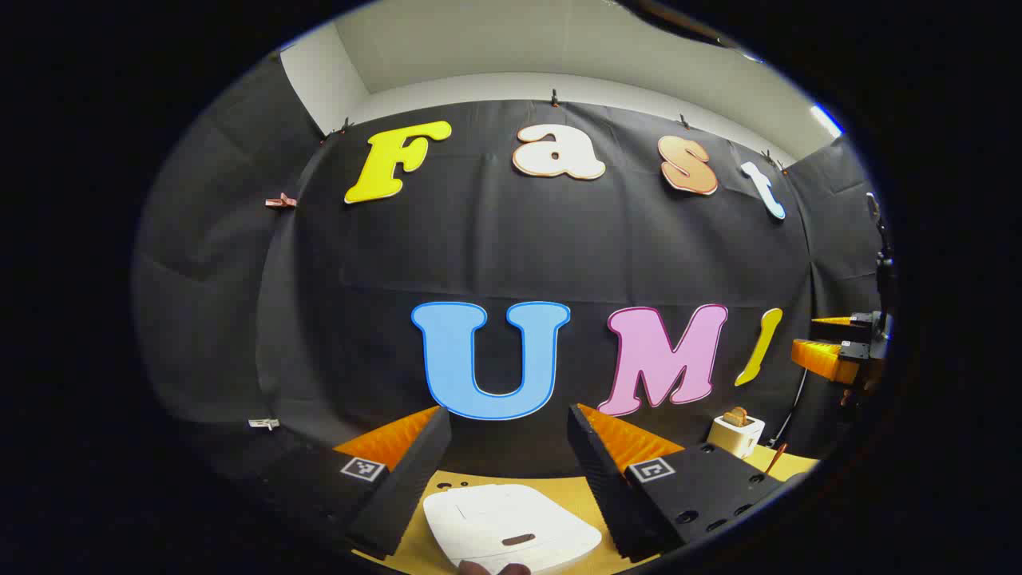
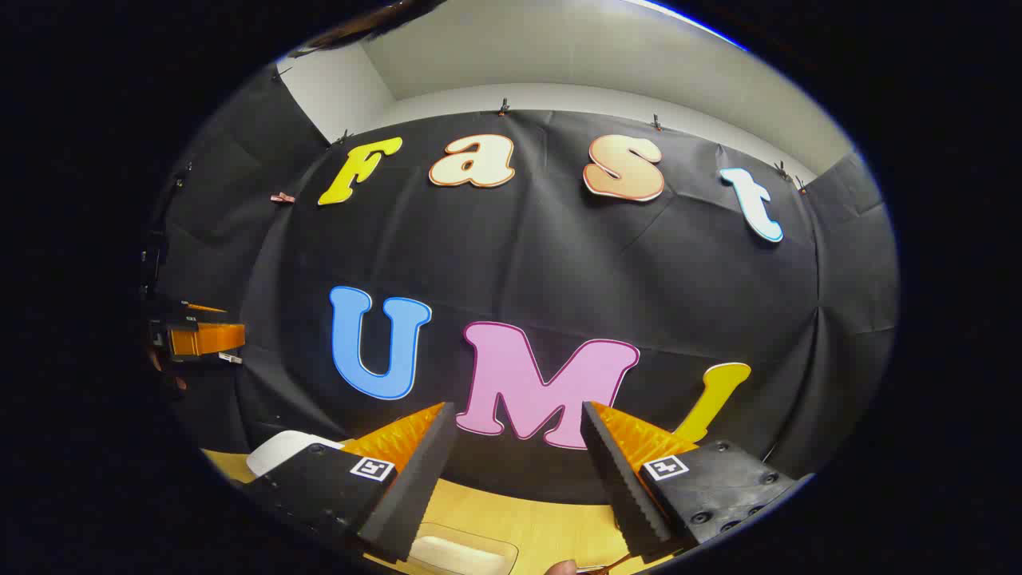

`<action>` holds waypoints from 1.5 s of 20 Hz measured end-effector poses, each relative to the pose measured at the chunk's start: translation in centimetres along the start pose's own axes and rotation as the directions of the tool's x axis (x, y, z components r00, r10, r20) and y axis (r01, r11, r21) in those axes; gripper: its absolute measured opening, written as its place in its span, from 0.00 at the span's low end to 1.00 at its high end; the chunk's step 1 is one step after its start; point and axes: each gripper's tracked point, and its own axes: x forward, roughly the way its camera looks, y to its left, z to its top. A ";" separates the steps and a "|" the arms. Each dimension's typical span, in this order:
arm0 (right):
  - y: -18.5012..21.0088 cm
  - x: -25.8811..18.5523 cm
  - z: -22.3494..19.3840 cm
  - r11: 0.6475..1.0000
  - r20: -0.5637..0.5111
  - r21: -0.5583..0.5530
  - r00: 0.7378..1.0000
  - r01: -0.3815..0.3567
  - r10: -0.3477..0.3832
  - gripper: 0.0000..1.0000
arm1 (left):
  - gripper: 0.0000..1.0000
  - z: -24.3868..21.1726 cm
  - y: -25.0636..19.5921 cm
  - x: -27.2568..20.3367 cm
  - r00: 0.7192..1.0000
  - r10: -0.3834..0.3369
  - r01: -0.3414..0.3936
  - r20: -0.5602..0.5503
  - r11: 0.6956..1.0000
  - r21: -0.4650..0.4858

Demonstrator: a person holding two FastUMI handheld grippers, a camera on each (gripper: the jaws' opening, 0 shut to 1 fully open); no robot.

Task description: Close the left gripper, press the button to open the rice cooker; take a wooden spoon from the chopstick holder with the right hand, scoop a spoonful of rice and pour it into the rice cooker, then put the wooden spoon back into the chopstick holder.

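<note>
Hovering wide open and empty at lower centre, the left tool [image 1: 507, 471] sits above the white rice cooker [image 1: 511, 527] and, unless closed first, may straddle its button.

Rice cooker [image 1: 511, 529]: near edge cut off at frame bottom. Clear rice container [image 2: 463, 555]: partly hidden behind a finger, cut off below. Toaster [image 1: 736, 435]: small, detail indistinct.
</note>
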 end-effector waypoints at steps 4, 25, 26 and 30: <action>0.2 -0.3 0.3 1.000 0.005 0.003 1.000 -0.003 0.003 0.97 | 0.95 0.0 0.1 0.0 1.000 -0.005 0.005 0.000 1.000 -0.001; -1.2 -2.5 1.0 0.998 0.010 -0.050 0.999 0.042 -0.041 0.97 | 0.06 -2.5 -2.2 0.1 0.989 -0.106 0.102 -0.101 0.994 -0.037; -1.4 -2.6 1.0 0.998 0.009 -0.051 0.999 0.046 -0.046 0.97 | 0.05 -3.3 -3.2 0.2 0.982 -0.146 0.140 -0.118 0.988 -0.058; -2.5 -3.1 0.8 0.996 0.002 -0.066 0.998 0.068 -0.068 0.96 | 0.05 -9.5 -3.0 1.4 0.951 -0.155 0.137 -0.268 0.987 -0.086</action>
